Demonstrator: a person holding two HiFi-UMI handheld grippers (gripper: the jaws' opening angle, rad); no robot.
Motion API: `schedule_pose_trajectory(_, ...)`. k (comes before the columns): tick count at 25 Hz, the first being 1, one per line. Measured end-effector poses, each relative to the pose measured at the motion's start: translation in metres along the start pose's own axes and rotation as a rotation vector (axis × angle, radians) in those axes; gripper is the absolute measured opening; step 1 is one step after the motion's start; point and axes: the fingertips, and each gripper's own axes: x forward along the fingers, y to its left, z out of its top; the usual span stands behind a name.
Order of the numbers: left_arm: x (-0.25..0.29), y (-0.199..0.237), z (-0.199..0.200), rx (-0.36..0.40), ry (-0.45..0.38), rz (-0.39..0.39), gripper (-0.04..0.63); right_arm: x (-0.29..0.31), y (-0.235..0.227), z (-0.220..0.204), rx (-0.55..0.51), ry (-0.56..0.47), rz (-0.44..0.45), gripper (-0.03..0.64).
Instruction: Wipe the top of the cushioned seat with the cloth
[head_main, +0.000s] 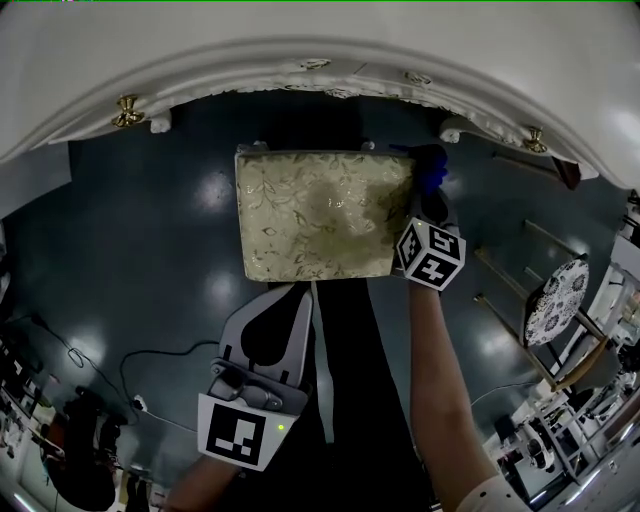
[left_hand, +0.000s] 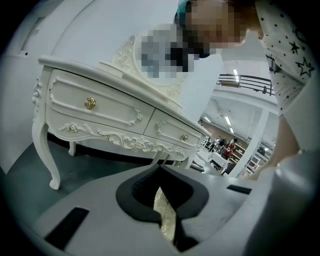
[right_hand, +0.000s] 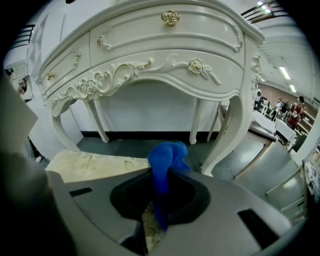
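Blue cloth (right_hand: 167, 160) pinched in the right gripper (right_hand: 158, 202) at the cushioned seat's (head_main: 320, 215) far right corner, left gripper (head_main: 300, 296) pressed together and empty at the near edge; wiping seemingly barely begun, most of the top remaining.

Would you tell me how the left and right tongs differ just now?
The right tongs are shut on the blue cloth; the left tongs are shut on nothing. The right tongs sit at the seat's right edge; the left tongs hang short of its near edge. Both point towards the dresser.
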Motion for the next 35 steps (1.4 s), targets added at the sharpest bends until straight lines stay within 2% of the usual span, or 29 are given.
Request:
schedule_pose_trajectory(12, -0.007, -0.003, -0.004, -0.009, -0.001, -0.021, 0.009, -0.003, 0.017, 0.005, 0.011, -0.002, -0.007, 0.061)
schedule_pose_trajectory(20, -0.012, 0.0, -0.001, -0.012, -0.014, -0.008, 0.009, -0.006, 0.051, 0.009, -0.027, -0.017, 0.071, 0.061)
schedule_pose_trajectory(35, -0.024, 0.006, 0.0, -0.019, -0.03, 0.012, 0.009, -0.004, 0.102, 0.013, -0.067, -0.024, 0.131, 0.061)
